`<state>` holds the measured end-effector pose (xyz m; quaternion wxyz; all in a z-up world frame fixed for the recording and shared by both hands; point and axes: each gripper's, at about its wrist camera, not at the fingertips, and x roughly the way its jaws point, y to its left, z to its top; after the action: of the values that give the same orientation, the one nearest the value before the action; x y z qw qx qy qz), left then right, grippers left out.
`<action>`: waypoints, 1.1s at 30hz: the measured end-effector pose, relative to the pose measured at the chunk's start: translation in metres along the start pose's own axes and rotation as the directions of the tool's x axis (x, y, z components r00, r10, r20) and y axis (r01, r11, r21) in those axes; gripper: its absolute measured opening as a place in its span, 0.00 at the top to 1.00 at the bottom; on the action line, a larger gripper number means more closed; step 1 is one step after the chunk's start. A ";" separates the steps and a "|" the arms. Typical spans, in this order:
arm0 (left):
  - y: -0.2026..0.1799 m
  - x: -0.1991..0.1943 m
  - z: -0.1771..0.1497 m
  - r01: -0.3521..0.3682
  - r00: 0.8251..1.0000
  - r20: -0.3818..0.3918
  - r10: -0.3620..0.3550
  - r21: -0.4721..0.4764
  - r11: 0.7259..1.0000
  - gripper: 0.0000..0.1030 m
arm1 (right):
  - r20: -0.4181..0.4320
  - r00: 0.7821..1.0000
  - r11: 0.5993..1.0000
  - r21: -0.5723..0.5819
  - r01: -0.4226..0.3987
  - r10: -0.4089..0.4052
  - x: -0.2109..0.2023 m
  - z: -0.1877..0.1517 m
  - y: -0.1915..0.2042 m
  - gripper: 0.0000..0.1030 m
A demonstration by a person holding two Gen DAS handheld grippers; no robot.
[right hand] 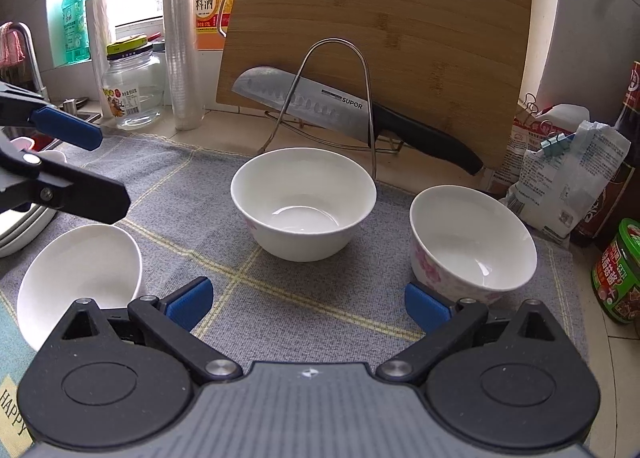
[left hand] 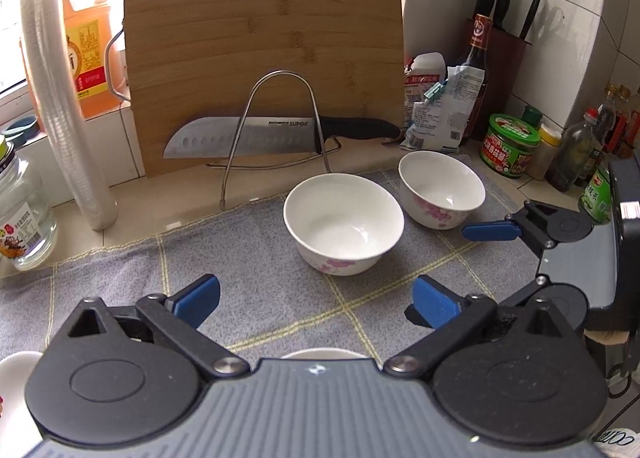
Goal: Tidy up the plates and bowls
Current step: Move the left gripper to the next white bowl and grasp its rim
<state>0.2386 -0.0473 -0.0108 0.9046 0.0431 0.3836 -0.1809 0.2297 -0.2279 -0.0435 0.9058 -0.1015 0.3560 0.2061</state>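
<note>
Three white bowls with pink flowers stand upright on a grey checked cloth. The middle bowl is straight ahead of both grippers. Another bowl stands to its right, and the left bowl sits under my left gripper. My right gripper is open and empty above the cloth, short of the middle bowl. The left gripper is open and empty too, with a bowl rim just showing below it. Stacked white plates peek in at the left edge.
A bamboo cutting board leans on the wall behind a wire rack that holds a kitchen knife. A glass jar, stacked plastic cups and a bottle stand left. Bags, a knife block and jars crowd the right.
</note>
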 end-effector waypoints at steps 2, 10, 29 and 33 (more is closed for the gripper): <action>-0.002 0.011 0.009 0.008 1.000 -0.001 -0.008 -0.001 1.000 0.01 | -0.002 1.000 1.000 -0.002 0.000 0.000 0.004 0.000 -0.002 0.00; -0.010 0.052 0.034 0.044 0.999 -0.029 -0.043 0.019 0.999 0.01 | -0.012 1.000 0.999 -0.018 -0.027 0.027 0.023 0.003 -0.007 0.00; -0.003 0.122 0.055 0.074 0.990 -0.119 -0.075 -0.009 0.997 0.02 | 0.006 0.999 0.997 -0.064 -0.053 0.054 0.058 0.019 -0.004 0.01; -0.004 0.127 0.056 0.080 0.988 -0.132 -0.080 -0.006 0.997 0.04 | 0.011 0.998 0.996 -0.071 -0.056 0.057 0.061 0.021 -0.004 0.02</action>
<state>0.3566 -0.1003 -0.0613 0.8693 0.0392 0.4440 -0.2135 0.2841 -0.2063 -0.0698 0.8978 -0.1220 0.3452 0.2448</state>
